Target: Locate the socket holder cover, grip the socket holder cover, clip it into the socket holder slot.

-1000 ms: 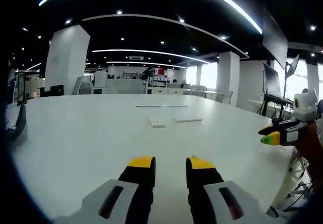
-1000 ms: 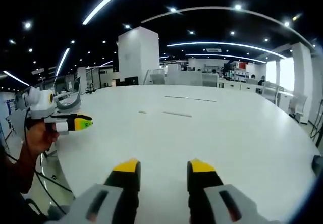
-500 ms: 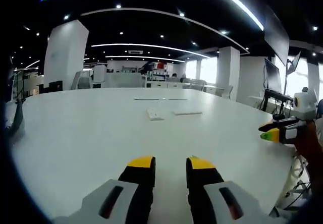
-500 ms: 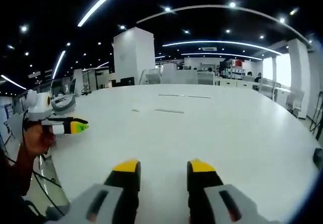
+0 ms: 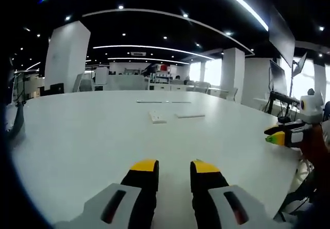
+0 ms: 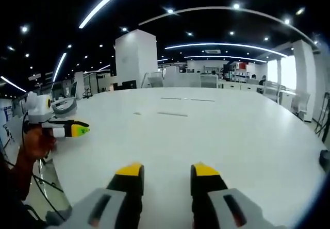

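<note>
Nothing gripped; left gripper (image 5: 172, 167) and right gripper (image 6: 167, 169) jaws apart, empty; socket holder (image 5: 157, 117) and cover (image 5: 190, 115) far across table (image 5: 77, 136); all steps remain.

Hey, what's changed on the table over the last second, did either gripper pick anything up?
Nothing was picked up. The views shifted slightly, which is camera movement. The left gripper and right gripper remain open and empty above the white table. The small white block and the flat white strip lie where they were, far ahead of both grippers.
</note>
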Demonstrator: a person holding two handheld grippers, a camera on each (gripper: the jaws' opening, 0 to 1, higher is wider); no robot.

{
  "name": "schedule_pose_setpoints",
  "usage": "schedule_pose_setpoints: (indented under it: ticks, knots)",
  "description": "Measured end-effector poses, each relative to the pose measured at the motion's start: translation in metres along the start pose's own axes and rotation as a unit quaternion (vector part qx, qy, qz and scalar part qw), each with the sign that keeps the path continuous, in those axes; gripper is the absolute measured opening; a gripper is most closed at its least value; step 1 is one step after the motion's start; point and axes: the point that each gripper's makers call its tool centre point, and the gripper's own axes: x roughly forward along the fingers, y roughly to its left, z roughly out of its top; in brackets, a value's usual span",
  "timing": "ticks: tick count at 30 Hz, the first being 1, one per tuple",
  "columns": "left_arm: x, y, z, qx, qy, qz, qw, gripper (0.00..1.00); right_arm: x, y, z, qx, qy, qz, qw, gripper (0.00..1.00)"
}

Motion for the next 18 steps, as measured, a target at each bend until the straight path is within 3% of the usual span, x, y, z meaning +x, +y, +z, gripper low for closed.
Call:
schedule_pose_setpoints:
  ticks: [18]
  knots:
    - [0.0028,-0.0053,-0.0017,-0.002,0.005,-0.007,1.0000,0.25,-0.0003,-0.0017,0.0001,0.002,-0.003,0.000,1.0000,0.37]
